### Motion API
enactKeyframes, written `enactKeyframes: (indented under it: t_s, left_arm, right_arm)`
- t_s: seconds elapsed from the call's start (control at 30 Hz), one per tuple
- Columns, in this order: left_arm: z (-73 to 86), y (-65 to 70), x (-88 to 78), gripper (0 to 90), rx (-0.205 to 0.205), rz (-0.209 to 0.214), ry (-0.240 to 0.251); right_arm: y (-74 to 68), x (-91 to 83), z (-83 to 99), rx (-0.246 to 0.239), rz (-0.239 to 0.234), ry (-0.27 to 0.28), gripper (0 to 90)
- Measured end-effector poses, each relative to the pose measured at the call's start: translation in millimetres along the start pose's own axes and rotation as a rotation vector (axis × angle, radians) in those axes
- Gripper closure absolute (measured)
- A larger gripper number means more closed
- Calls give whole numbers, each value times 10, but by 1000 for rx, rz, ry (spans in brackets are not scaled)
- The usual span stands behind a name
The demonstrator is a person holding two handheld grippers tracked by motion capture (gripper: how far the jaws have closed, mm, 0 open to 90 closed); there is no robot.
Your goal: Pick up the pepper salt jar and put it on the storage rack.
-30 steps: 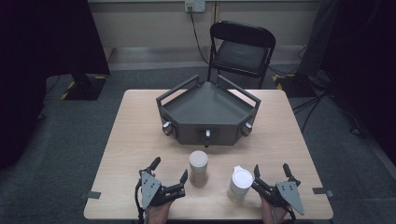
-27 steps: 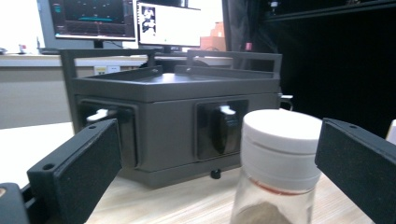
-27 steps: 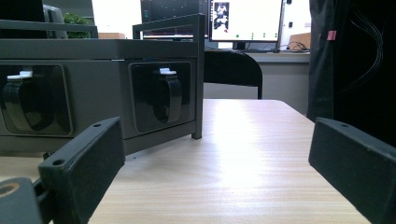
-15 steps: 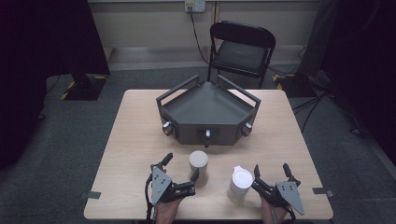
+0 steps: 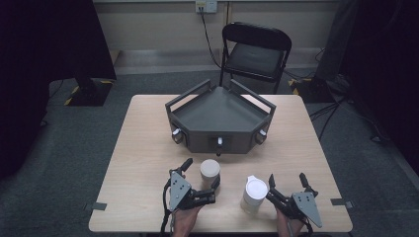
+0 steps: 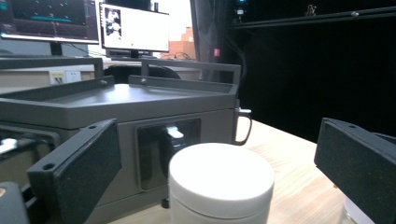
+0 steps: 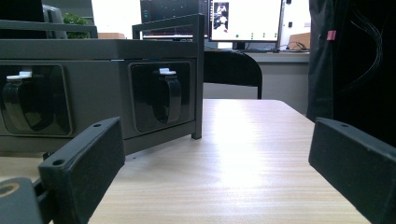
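Left hand-held gripper [image 5: 200,174]: jaws wide apart, one on each side of the jar [image 5: 209,171], gripping nothing.
Right hand-held gripper [image 5: 287,183]: jaws spread wide, empty.
Jar: on the desk [image 5: 143,148], before the grey tray [image 5: 220,118].
Cup [image 5: 254,194]: just left of the right hand-held gripper.
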State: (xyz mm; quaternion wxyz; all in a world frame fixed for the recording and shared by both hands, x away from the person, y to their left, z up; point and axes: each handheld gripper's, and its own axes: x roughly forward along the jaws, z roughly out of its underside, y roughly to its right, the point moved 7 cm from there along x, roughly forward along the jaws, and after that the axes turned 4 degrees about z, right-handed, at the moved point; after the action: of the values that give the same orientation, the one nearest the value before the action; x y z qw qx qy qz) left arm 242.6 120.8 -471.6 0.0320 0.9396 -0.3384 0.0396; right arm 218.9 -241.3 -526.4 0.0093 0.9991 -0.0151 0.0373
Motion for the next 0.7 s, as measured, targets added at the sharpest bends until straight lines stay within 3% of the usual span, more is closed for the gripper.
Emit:
enactKeyframes:
  t_s: [0.27, 0.33, 0.5, 0.7]
  left_arm:
    - [82, 55, 61, 55, 12, -13, -22]
    - [107, 43, 88, 70, -6, -7, -49]
    - [146, 48, 93, 98, -13, -5, -56]
    - [204, 58, 135, 150, -15, -37, -83]
  right_arm:
    - [-1, 0, 0, 0, 1, 0, 21]
    - [-1, 0, 0, 0, 1, 0, 21]
    - [-2, 0, 0, 0, 2, 0, 21]
    - [-2, 0, 0, 1, 2, 0, 21]
